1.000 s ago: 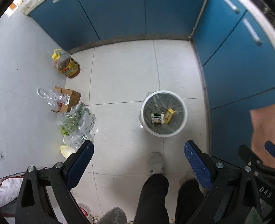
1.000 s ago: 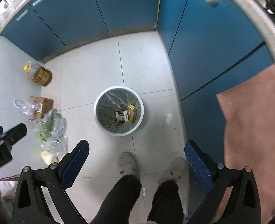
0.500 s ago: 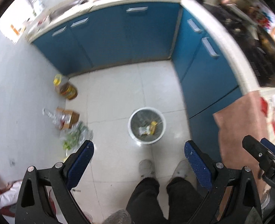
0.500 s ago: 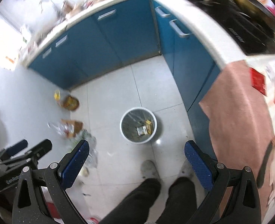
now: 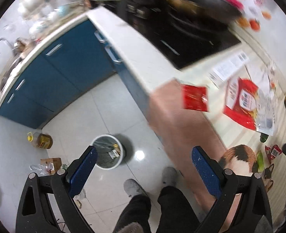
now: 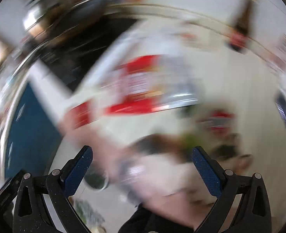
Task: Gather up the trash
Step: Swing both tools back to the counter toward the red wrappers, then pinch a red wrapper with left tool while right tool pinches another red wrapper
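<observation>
Both grippers are hanging wide apart and carrying nothing: the left gripper [image 5: 143, 167] is looking down over the floor and counter edge, and the right gripper [image 6: 143, 165] is looking toward the counter through heavy blur.

The bin [image 5: 107, 151] is standing on the floor at the near left, with a few scraps already lying inside. More trash is lying on the counter to the right: a small red packet [image 5: 195, 98] on the pink mat [image 5: 181, 128] near the counter edge, a big red bag [image 5: 243, 104] farther right, and a crumpled red wrapper [image 5: 272, 152] at the near right beside something green. The right view is too smeared to place any of these surely.

The step in hand looks like picking the next piece. To do it well:

- Slow the right gripper until its view is settling, then choose one target.
- The small red packet is lying flat, so approaching low and from its free edge should help one finger slide under.
- Close only once the packet is sitting between both pads; thin film is likely slipping otherwise.
- Keep the left gripper clear of the mat's overhanging edge, since dragging it could pull items off.
</observation>
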